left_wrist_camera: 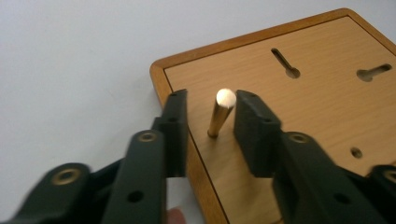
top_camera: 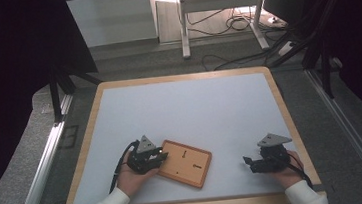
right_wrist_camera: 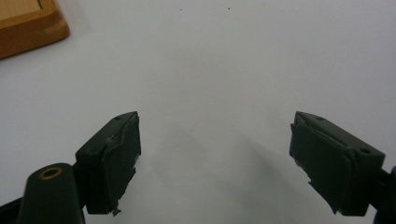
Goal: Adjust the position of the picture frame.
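You have nothing to read here — no word, label, brand, number or sign stands on any surface. The wooden board carries only its grain and keyhole slots (no stamp or sticker), and the white table mat is plain. The brass peg bears no marking — and your grippers' black jaws and grey plates are unlettered too.

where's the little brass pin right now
In the left gripper view the brass pin stands upright in the wooden board near its corner, between the left claw's jaws, touching or almost touching the right-hand jaw, with a gap to the other.
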Demonstrator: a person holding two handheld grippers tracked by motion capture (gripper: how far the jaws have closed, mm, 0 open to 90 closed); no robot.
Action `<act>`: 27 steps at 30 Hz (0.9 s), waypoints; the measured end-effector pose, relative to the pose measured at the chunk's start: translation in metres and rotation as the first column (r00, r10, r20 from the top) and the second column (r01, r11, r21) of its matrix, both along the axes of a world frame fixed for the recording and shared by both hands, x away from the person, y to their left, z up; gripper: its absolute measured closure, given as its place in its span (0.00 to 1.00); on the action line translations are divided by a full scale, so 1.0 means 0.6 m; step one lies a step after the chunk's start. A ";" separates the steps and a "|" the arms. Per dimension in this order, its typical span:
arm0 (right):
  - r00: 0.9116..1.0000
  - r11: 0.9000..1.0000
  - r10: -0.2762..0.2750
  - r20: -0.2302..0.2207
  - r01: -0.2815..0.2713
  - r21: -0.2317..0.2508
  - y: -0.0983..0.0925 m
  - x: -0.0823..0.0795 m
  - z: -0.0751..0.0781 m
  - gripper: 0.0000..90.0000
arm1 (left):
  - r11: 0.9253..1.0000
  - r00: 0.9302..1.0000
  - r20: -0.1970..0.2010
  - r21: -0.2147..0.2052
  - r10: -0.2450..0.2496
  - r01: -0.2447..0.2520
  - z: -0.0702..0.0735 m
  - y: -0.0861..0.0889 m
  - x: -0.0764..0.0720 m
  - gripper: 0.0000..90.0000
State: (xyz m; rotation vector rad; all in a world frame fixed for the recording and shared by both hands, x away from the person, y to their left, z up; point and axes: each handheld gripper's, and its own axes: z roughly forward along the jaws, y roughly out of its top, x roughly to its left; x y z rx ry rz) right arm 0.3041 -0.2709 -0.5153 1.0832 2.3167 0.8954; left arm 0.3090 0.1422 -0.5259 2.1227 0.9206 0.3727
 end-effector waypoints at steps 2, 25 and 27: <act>1.000 1.000 -0.004 -0.004 0.004 -0.001 0.000 0.000 0.000 0.19 | 1.000 1.000 0.008 0.012 -0.011 0.011 0.001 -0.004 0.001 0.91; 1.000 1.000 -0.005 0.001 0.005 -0.006 -0.002 0.000 0.001 0.19 | 0.999 0.998 0.035 0.024 -0.046 0.045 0.022 -0.014 0.039 0.93; 1.000 1.000 -0.006 0.000 0.006 -0.007 -0.002 0.000 0.000 0.19 | 0.998 0.998 0.030 0.024 -0.050 0.050 0.023 -0.017 0.046 0.93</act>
